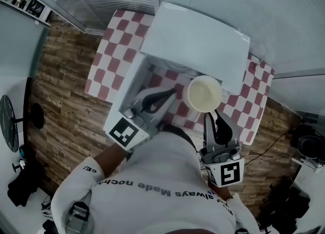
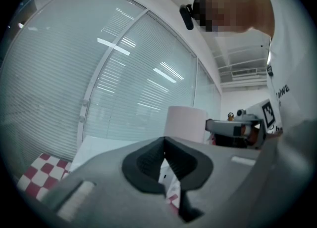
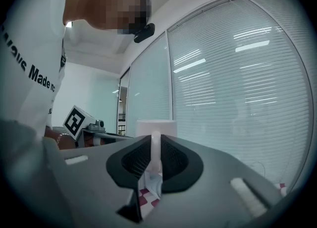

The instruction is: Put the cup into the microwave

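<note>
Cup [image 1: 204,94] hangs upright above the table, its long axis vertical and its open mouth facing up toward the head camera, so the pale inside shows as a round disc. Its handle points to about 6 o'clock, back toward the person. The right gripper [image 1: 212,119] reaches up from 6 o'clock and has its jaws pinched on that handle; the right gripper view shows the thin white handle [image 3: 155,153] clamped between the dark pads, with the cup body standing just beyond them. At 12 o'clock from the cup, and partly behind it in the head view, sits the white microwave [image 1: 198,40]. Its door [image 1: 131,87] is swung open at about 9 o'clock. Just inside the door, at 9 o'clock from the cup, is the left gripper [image 1: 170,95], jaws pressed together on nothing. All of it stands over a red-and-white checked tablecloth [image 1: 114,50] on a wood-pattern floor [image 1: 61,101].
</note>
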